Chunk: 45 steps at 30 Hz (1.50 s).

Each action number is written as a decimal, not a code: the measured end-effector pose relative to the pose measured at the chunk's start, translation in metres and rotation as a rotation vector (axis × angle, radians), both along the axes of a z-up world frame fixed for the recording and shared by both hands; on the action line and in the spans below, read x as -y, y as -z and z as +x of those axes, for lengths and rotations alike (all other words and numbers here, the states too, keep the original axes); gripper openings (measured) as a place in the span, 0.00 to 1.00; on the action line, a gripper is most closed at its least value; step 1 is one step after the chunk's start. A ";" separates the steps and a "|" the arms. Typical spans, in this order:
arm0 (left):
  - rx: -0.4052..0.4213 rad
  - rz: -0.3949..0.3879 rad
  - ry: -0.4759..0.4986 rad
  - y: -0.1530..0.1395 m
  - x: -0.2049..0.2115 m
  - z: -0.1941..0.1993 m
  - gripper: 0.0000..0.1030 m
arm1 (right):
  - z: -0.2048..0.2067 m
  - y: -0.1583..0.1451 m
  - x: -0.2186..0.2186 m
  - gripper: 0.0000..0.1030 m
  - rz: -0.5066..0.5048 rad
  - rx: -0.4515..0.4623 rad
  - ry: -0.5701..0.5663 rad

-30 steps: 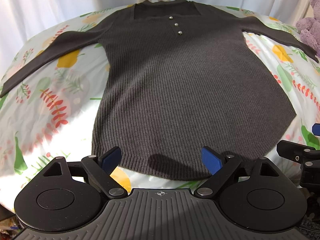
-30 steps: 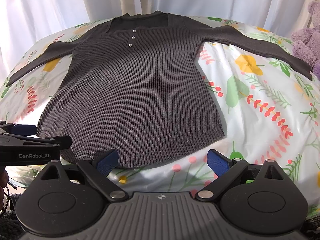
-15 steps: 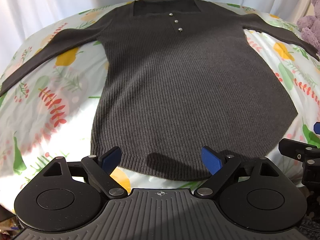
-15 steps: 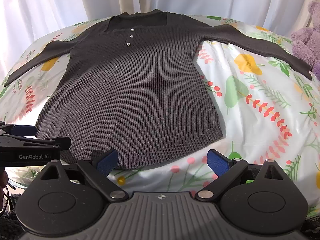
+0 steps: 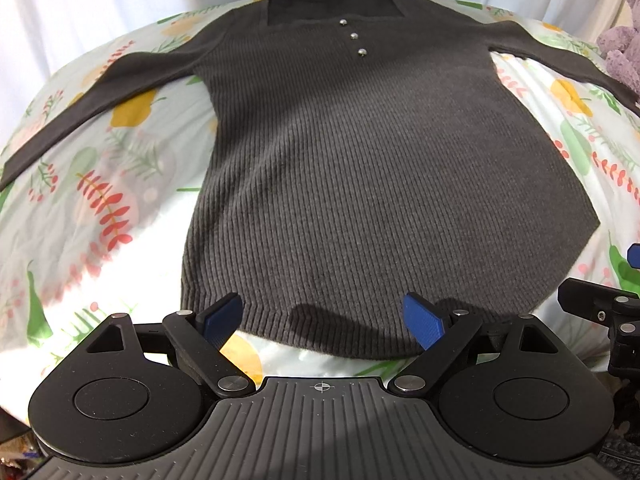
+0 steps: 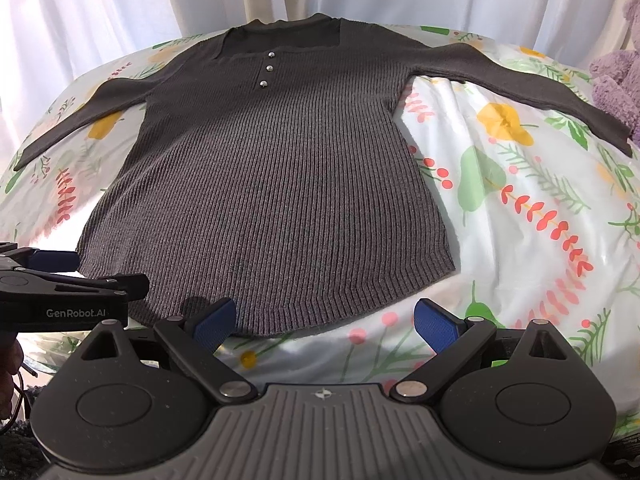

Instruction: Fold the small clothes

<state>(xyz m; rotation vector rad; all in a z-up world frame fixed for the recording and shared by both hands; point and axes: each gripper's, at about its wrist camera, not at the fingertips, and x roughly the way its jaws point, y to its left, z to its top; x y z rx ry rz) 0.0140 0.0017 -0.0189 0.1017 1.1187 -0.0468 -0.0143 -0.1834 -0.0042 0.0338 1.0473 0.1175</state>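
The dark ribbed sweater (image 5: 372, 184) lies flat and wholly unfolded on the floral bedsheet (image 6: 520, 216), hem at its near edge, while left gripper (image 5: 323, 317) and right gripper (image 6: 325, 322) hover there, jaws apart, empty.

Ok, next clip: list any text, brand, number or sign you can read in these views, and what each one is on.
"GenRobot.AI": white lettering on the black side of the left tongs, seen at the left edge of the right wrist view.
No other readable text: the dark ribbed sweater shows no label, and the floral sheet carries only a pattern. The small cross marks on the tongs' bodies are symbols, not words.
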 end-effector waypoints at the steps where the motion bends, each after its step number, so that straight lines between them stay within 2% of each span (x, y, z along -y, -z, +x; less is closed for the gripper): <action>1: -0.001 0.000 0.001 0.000 0.000 0.000 0.89 | 0.000 0.000 0.000 0.94 0.002 -0.001 -0.001; 24: -0.021 0.004 0.011 0.007 -0.003 0.003 0.89 | 0.001 0.003 -0.002 0.93 0.027 -0.016 -0.001; 29: -0.025 0.000 0.013 0.008 -0.005 0.004 0.89 | 0.003 0.005 -0.001 0.90 0.046 -0.029 -0.003; 36: -0.046 -0.024 0.015 0.013 -0.009 0.009 0.89 | 0.007 0.008 0.008 0.85 0.148 -0.050 -0.004; 39: -0.065 -0.052 0.011 0.016 -0.012 0.015 0.89 | 0.012 0.011 0.022 0.78 0.222 -0.050 0.031; 42: -0.068 -0.084 -0.005 0.017 -0.015 0.027 0.89 | 0.021 0.009 0.051 0.77 0.321 0.018 0.112; 45: -0.041 -0.105 -0.033 0.019 -0.017 0.044 0.89 | 0.031 0.003 0.099 0.79 0.403 0.219 0.251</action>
